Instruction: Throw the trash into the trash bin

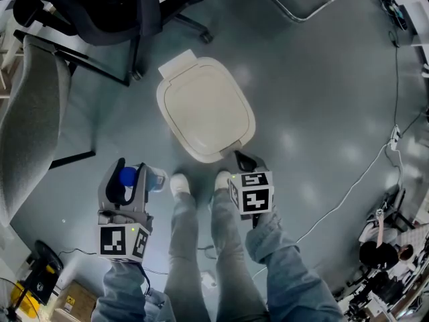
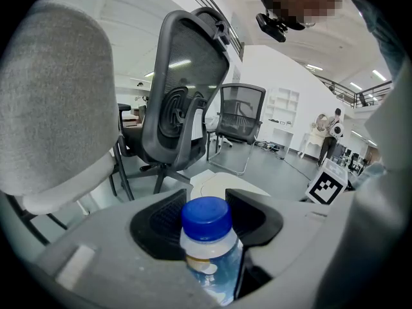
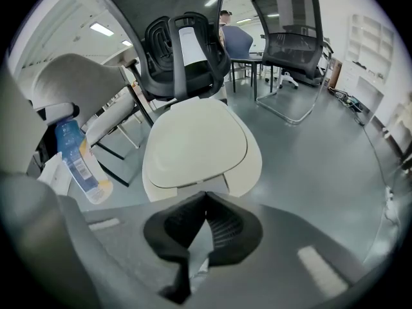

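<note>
**A:** What is your left gripper [image 1: 127,178] carrying?

**B:** Your left gripper's jaws are clamped on a clear plastic bottle [image 2: 209,250]. Its blue cap [image 2: 206,214] pokes out past the pads, toward the black office chair [image 2: 183,95] ahead.

**A:** And the right one?

**B:** Your right gripper [image 3: 205,195] points steeply down. Its jaws meet at the tips with nothing between them.

**A:** Where is the bin from there?

**B:** The trash bin [image 3: 252,166] stands on the grey floor [image 1: 315,99] just ahead of your right gripper's tips, and its cream lid [image 3: 193,140] is down. I cannot tell whether the tips touch its near edge. From your left gripper it sits ahead and to the right, and the bottle is apart from it.
</note>
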`<state>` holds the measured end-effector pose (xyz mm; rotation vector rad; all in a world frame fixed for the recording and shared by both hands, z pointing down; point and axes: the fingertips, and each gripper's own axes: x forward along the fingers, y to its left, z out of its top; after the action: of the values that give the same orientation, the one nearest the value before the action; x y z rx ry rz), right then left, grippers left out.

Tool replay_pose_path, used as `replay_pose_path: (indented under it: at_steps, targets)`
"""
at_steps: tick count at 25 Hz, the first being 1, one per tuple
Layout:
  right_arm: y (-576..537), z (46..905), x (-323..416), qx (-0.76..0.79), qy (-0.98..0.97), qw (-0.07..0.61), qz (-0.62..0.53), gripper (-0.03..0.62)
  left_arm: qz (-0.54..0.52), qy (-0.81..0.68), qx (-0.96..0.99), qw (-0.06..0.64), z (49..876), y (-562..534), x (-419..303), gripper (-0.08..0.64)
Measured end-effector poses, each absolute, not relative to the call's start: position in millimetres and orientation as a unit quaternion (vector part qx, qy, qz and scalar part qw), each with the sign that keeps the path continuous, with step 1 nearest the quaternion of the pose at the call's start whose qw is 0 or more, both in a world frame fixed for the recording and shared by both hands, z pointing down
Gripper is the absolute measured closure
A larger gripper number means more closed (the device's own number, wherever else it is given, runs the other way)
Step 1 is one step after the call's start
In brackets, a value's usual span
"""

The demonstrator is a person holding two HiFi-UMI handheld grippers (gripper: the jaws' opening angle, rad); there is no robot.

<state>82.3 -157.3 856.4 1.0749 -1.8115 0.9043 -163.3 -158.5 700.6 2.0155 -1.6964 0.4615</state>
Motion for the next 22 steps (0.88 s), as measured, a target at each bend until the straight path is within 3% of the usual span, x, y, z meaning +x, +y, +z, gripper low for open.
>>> replay_pose_path:
  at_steps: [5, 22]
  targets:
    - [-154, 863, 82, 0.431, -0.717, 0.422, 0.35, 0.588, 0.163, -0.619, 0.732, 0.236, 702, -161, -162, 0.36]
    - [-163, 824, 79, 0.44, -0.74, 0.349, 0.37, 0.589, 0.155, -0.614, 0.742, 0.221, 676, -169, -155, 0.36]
